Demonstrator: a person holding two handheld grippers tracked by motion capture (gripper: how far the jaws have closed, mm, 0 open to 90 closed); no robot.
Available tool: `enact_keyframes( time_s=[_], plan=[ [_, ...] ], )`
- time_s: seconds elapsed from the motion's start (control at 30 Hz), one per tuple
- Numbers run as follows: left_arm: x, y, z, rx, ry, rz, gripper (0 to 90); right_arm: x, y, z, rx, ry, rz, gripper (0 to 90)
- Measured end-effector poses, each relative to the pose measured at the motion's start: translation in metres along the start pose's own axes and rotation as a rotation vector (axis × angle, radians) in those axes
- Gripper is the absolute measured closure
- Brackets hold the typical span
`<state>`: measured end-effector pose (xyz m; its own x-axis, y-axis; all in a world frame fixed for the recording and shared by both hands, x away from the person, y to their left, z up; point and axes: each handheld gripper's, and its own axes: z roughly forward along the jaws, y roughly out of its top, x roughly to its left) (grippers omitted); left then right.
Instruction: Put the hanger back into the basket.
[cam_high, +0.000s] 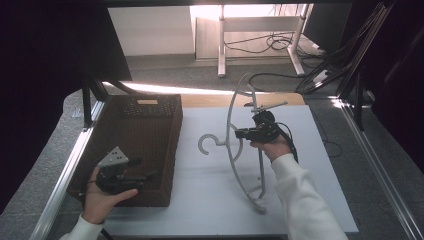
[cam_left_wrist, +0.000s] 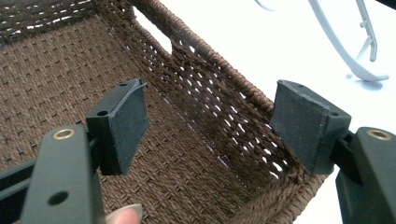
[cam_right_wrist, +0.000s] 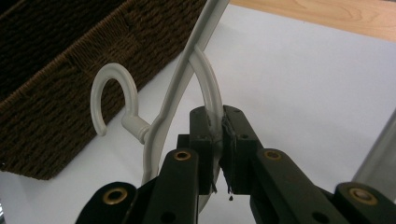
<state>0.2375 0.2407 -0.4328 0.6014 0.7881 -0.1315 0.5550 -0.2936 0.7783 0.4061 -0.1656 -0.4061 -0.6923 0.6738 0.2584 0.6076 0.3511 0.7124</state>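
- The pale grey plastic clothes hanger (cam_high: 235, 145) stands tilted on end over the white bench (cam_high: 300, 200), its curved shoulder bar arching from high near the far edge down to a lower tip that rests on the bench top near the person's right sleeve.
- Its round open hook (cam_right_wrist: 112, 100) points toward the basket, and sits just beside the basket's wall without touching it in the right gripper view.
- The right hand-held gripper (cam_right_wrist: 218, 140) is clamped on a thin curved strut of the hanger near the neck; the two black pads press on the plastic from both sides.
- In the high view the right hand-held gripper (cam_high: 250, 132) is held above the bench at mid-table, with a white sleeve behind it.
- The dark brown woven wicker basket (cam_high: 145, 145) sits at the left part of the bench, rectangular, with a cut-out handle in its far wall.
- The left hand-held gripper (cam_left_wrist: 210, 128) hovers over the basket's near right corner with its jaws wide apart and nothing between them; the weave of the basket floor shows in the gap.
- In the high view the left hand-held gripper (cam_high: 142, 176) lies at the basket's near edge, a grey three-cornered plate on top.
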Motion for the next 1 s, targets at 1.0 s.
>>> enact_keyframes(
  time_s=[1.0],
  plan=[
    [-0.004,0.004,0.003,0.001,-0.009,0.009,26.7,-0.008,0.01,-0.031,-0.188,0.125,0.048,85.0]
  ],
)
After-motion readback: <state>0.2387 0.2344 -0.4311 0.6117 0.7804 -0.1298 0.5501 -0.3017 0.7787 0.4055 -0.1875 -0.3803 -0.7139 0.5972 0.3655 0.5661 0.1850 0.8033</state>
